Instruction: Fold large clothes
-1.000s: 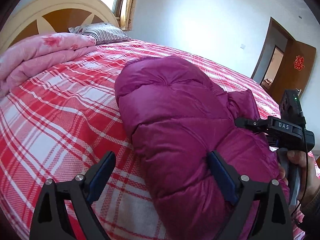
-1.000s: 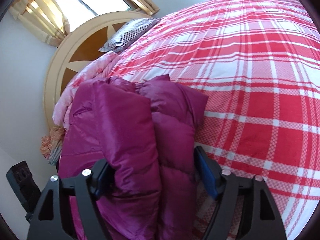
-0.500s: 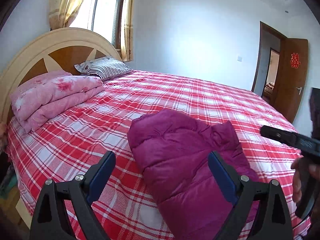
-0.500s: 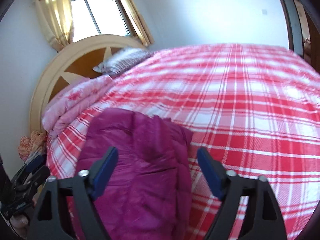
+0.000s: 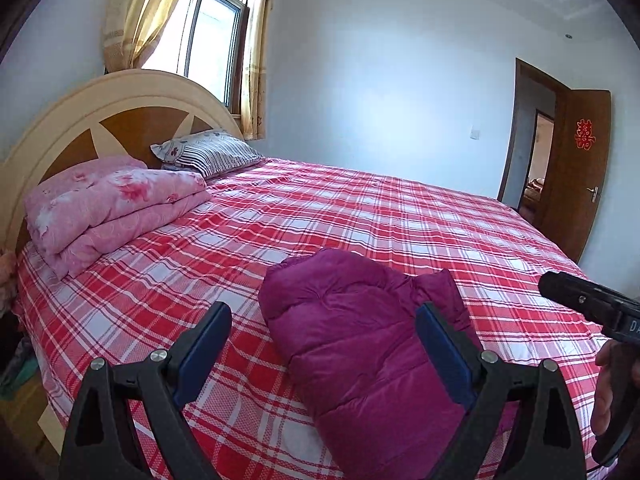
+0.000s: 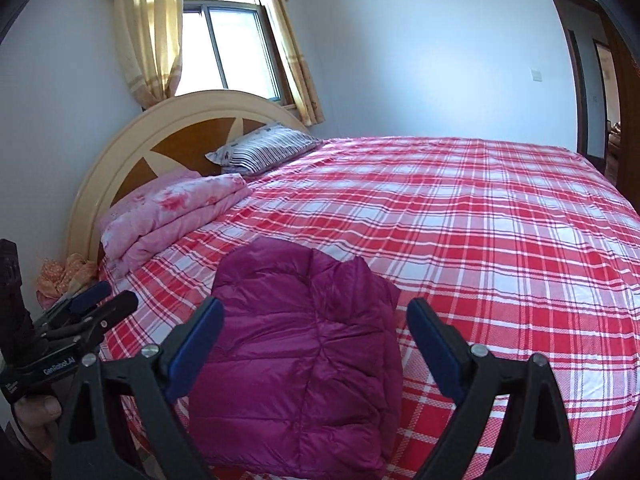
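Bed [image 5: 360, 208] w/ folded magenta jacket [image 5: 360, 344]; both tools clear.

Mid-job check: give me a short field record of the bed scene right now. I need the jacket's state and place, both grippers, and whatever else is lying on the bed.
jacket: magenta puffer jacket, folded into a compact bundle, lying free on the plaid bedspread near the bed's near edge
left gripper: open, fingers apart, raised clear of the jacket, nothing held
right gripper: open, jaws have just been opening, nothing between them
pink quilt: folded, by the headboard
striped pillow: beside the quilt, against the headboard
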Demonstrator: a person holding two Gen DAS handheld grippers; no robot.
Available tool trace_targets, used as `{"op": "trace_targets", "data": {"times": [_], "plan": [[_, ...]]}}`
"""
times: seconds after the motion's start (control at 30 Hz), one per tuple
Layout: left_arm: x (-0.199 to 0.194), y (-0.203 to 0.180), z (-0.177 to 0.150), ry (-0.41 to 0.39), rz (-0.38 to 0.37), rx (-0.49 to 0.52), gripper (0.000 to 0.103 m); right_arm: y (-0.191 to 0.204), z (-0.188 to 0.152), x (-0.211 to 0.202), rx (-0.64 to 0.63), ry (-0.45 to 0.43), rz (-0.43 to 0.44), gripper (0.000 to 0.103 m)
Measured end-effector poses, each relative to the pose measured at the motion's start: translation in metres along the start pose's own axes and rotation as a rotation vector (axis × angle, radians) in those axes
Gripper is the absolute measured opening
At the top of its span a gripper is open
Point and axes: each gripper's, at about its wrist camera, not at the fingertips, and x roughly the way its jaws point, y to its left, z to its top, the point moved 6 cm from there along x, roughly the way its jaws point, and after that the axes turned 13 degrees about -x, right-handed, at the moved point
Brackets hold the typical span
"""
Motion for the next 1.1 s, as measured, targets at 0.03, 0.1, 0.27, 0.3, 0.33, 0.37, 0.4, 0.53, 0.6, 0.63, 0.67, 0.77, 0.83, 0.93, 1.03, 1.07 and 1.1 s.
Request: {"op": "trace_targets", "data": {"times": [0.03, 0.1, 0.27, 0.3, 0.33, 0.37, 0.4, 0.53, 0.6, 0.63, 0.67, 0.77, 0.83, 0.93, 1.03, 1.07, 1.1], "plan": [[0.000, 0.000, 0.000, -0.001, -0.001, -0.001, 0.094, 0.001, 0.000, -0.003, -0.001, -0.007, -0.001, 0.095], [0.000, 0.000, 0.000, 0.000, -0.002, -0.002, 0.094, 0.004, 0.002, -0.008, -0.005, -0.015, -0.002, 0.095], [-0.004, -0.001, 0.002, -0.008, -0.006, -0.003, 0.094, 0.008, 0.002, -0.012, -0.015, -0.015, -0.002, 0.095], [-0.005, -0.002, 0.002, -0.010, -0.007, -0.002, 0.094, 0.007, 0.002, -0.012, -0.014, -0.016, 0.000, 0.095], [-0.005, -0.003, 0.002, -0.012, -0.007, 0.000, 0.094, 0.007, 0.002, -0.013, -0.013, -0.015, 0.001, 0.095], [-0.005, -0.003, 0.003, -0.013, -0.007, 0.000, 0.094, 0.007, 0.002, -0.013, -0.012, -0.015, 0.001, 0.095], [-0.005, -0.004, 0.003, -0.012, -0.007, -0.001, 0.094, 0.007, 0.002, -0.013, -0.010, -0.015, 0.002, 0.095], [-0.004, -0.003, 0.002, -0.009, -0.003, -0.002, 0.094, 0.008, 0.002, -0.013, -0.012, -0.018, 0.000, 0.095], [-0.004, -0.003, 0.002, -0.008, -0.002, -0.005, 0.094, 0.008, 0.002, -0.013, -0.009, -0.018, 0.001, 0.095], [-0.003, -0.002, 0.002, -0.006, -0.001, -0.006, 0.094, 0.008, 0.002, -0.014, -0.011, -0.019, 0.001, 0.095], [-0.003, -0.002, 0.002, -0.007, 0.001, -0.007, 0.094, 0.008, 0.002, -0.013, -0.012, -0.018, 0.000, 0.095], [-0.003, -0.001, 0.002, -0.007, 0.003, -0.008, 0.094, 0.008, 0.002, -0.014, -0.013, -0.017, 0.001, 0.095], [-0.003, -0.001, 0.002, -0.008, 0.003, -0.008, 0.094, 0.008, 0.002, -0.014, -0.013, -0.017, 0.000, 0.095], [-0.003, 0.000, 0.002, -0.006, 0.010, -0.006, 0.094, 0.009, 0.002, -0.014, -0.012, -0.020, 0.001, 0.095], [-0.001, 0.000, 0.001, 0.005, 0.013, -0.001, 0.094, 0.010, 0.002, -0.015, -0.011, -0.022, -0.001, 0.095], [-0.001, -0.001, 0.000, 0.006, 0.017, 0.002, 0.094, 0.010, 0.002, -0.015, -0.009, -0.023, -0.001, 0.095], [-0.001, -0.001, 0.001, 0.004, 0.025, 0.006, 0.094, 0.011, 0.001, -0.015, -0.008, -0.023, -0.001, 0.095]]}}
